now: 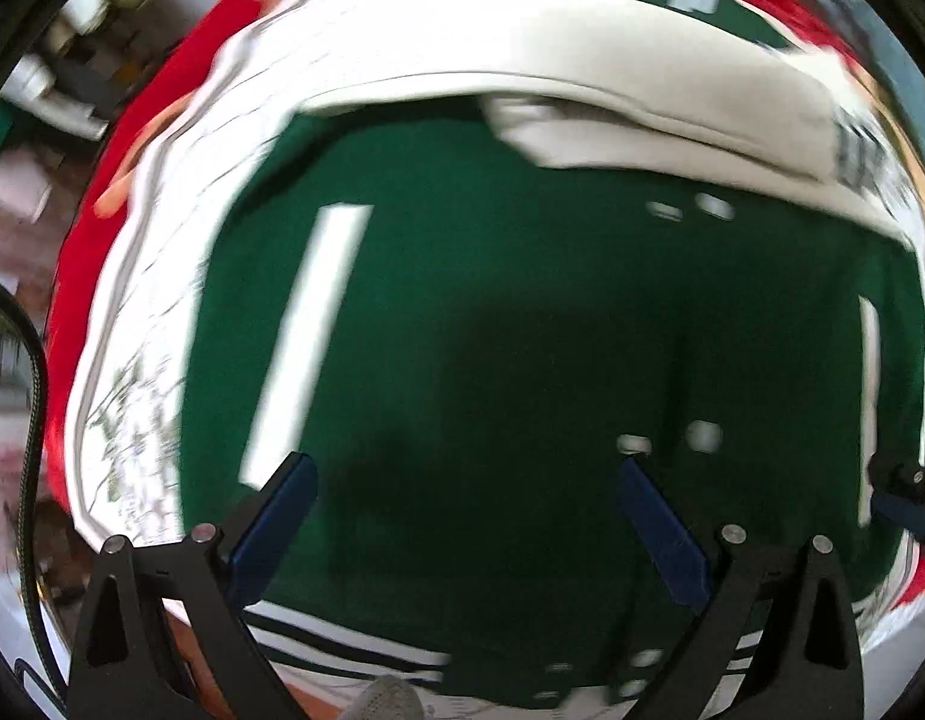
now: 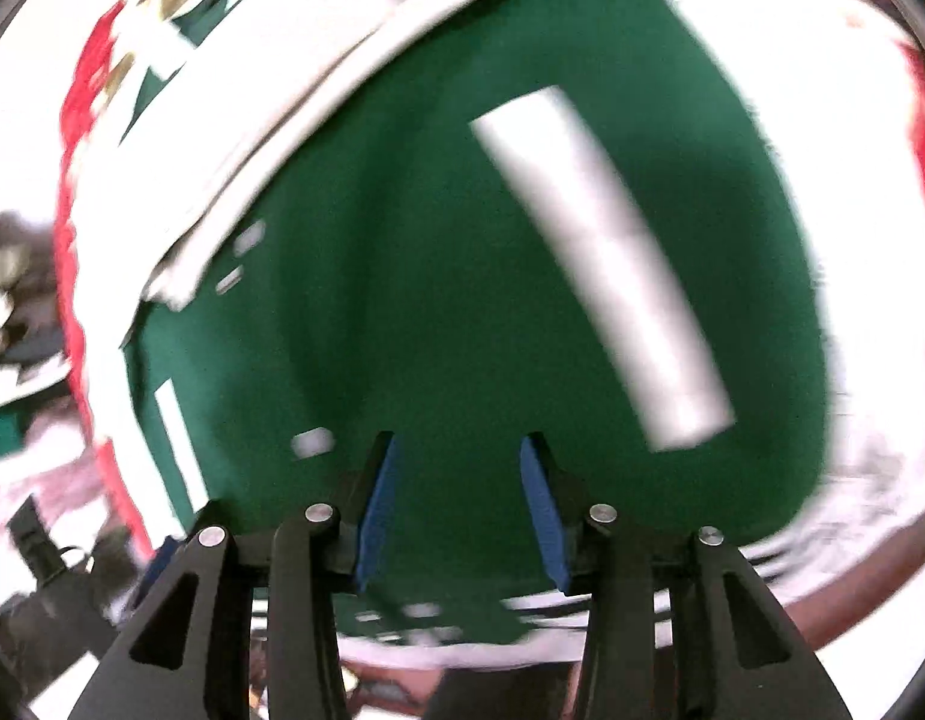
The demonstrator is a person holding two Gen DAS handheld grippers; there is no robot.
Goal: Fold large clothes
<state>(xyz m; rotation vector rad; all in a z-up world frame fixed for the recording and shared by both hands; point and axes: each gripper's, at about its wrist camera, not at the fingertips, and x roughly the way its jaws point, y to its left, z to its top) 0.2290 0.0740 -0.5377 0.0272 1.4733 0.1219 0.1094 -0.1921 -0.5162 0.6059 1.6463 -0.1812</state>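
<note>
Both the left tool (image 1: 465, 516) and right tool (image 2: 459, 501) are held released above the green jacket (image 1: 522, 330), apparently freed for another fold.

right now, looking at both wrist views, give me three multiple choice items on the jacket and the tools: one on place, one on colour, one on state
1. Where does the cream sleeve lie?
A. across the green jacket
B. on the floor
C. in the left tool

2. What colour are the tool pads?
A. red
B. blue
C. yellow

3. What is between the right tool pads?
A. a sleeve
B. a button
C. nothing, they stand apart

Answers:
1 A, the sleeve is folded over the jacket's upper part.
2 B, blue pads sit on black fingers in both views.
3 C, only jacket cloth shows beyond the gap, none pinched.
</note>
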